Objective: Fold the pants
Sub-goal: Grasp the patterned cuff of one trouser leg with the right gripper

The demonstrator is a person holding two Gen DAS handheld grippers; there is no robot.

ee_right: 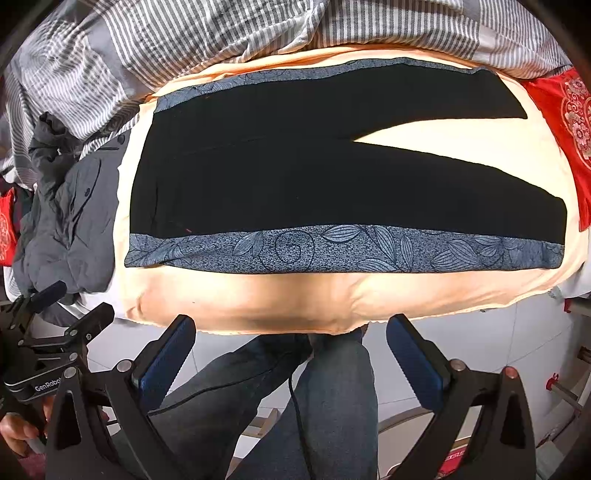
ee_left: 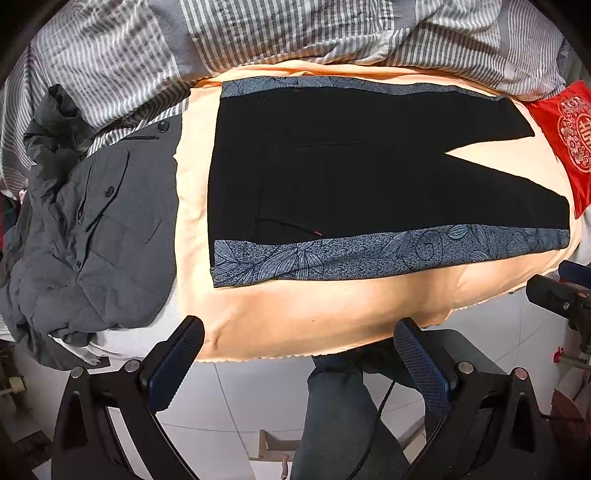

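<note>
Black pants with blue leaf-print side stripes lie flat on a peach sheet, waistband at the left, the two legs spread apart at the right. They also show in the right wrist view. My left gripper is open and empty, held off the bed's near edge, below the pants. My right gripper is open and empty, also off the near edge. The left gripper also shows at the lower left of the right wrist view. The right gripper shows at the right edge of the left wrist view.
A grey jacket is heaped left of the pants. A striped grey duvet is bunched along the far side. A red embroidered cushion lies at the right. The person's jeans-clad legs and white tiled floor are below.
</note>
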